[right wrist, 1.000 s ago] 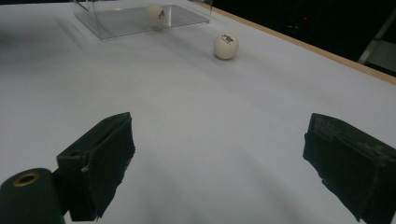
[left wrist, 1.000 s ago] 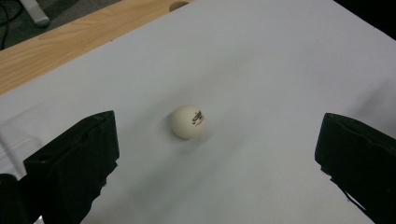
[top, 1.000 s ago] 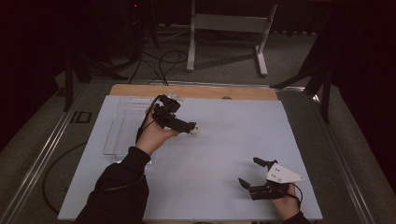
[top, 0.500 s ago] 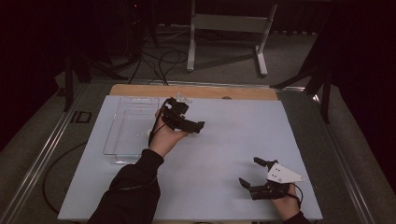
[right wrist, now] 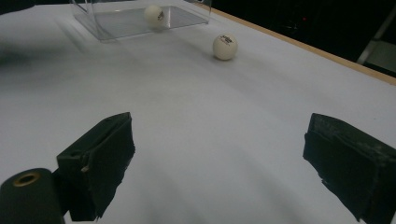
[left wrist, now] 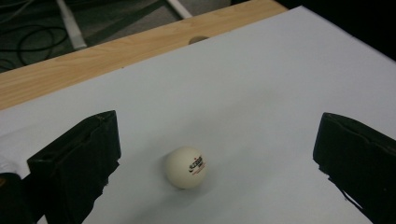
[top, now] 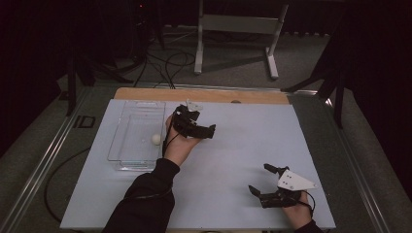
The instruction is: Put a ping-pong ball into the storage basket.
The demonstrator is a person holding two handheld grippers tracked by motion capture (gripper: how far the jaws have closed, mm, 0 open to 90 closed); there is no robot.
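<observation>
High view: left gripper (top: 197, 127) just right of clear tray (top: 127, 162), held over pale mat (top: 252, 145); jaw gap hard to judge here, and whatever sits beneath hidden by hand and gripper. One white ball (top: 156, 139) inside tray, near its right wall. Right gripper (top: 265, 180) low at near right corner, jaws spread, nothing between — hand cut off by bottom edge.

Left gripper view: jaws wide apart, second ball (left wrist: 186, 167) resting on mat between them, nearer the left-hand jaw, touching neither. Print on ball too small to read.

Right gripper view: jaws spread over bare mat. Farther off, second ball on open mat; beyond, tray with first ball inside — tray top cut off, left edge blurred.
</observation>
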